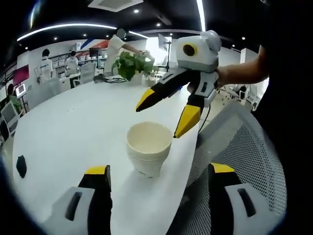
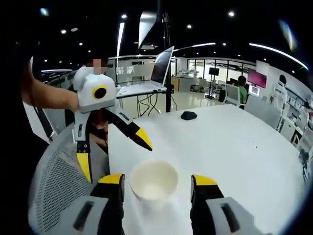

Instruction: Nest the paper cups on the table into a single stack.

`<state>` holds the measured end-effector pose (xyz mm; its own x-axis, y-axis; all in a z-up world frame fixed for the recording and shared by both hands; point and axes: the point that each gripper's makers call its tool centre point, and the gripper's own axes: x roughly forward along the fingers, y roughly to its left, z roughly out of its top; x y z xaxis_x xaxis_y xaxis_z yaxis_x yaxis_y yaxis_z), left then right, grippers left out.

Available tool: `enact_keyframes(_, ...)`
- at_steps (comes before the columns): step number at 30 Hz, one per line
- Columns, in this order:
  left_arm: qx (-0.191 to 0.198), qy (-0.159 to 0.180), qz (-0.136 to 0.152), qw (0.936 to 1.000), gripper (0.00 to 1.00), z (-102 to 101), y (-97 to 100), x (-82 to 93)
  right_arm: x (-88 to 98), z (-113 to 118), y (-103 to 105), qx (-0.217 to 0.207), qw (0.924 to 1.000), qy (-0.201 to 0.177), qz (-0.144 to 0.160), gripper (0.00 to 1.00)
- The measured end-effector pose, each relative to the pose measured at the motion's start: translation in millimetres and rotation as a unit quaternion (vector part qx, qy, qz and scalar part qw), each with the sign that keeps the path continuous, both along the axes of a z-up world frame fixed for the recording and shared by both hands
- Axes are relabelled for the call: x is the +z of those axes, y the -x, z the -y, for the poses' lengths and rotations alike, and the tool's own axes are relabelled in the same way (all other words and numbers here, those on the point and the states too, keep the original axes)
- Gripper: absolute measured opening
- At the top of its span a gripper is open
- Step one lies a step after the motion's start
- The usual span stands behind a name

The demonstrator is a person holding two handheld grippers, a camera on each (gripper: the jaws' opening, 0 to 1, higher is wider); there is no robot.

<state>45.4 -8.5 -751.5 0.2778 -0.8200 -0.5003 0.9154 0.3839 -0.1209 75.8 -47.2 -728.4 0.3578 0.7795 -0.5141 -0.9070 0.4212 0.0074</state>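
In a bright open-plan office, the white table (image 1: 73, 127) carries a nested stack of paper cups (image 1: 148, 149) upright near its edge, beside a grey mesh chair (image 1: 244, 156). Both the left gripper (image 1: 156, 174) and the right gripper (image 2: 156, 181) are spread wide and hold nothing, so the stack looks complete; a sound finish would be lifting both clear without brushing its rim. The left gripper view shows a potted plant (image 1: 131, 63), while the right gripper view shows an open laptop (image 2: 159, 71) and a computer mouse (image 2: 188, 115).
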Motion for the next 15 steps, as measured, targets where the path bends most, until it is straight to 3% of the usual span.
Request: enact_keyframes(15, -0.003, -0.007, 0.012, 0.9999, 0.77, 17, -18.2, -19.4, -12.3, -2, -8, -0.043, 0.9989, -0.019, 0.0, 0.56)
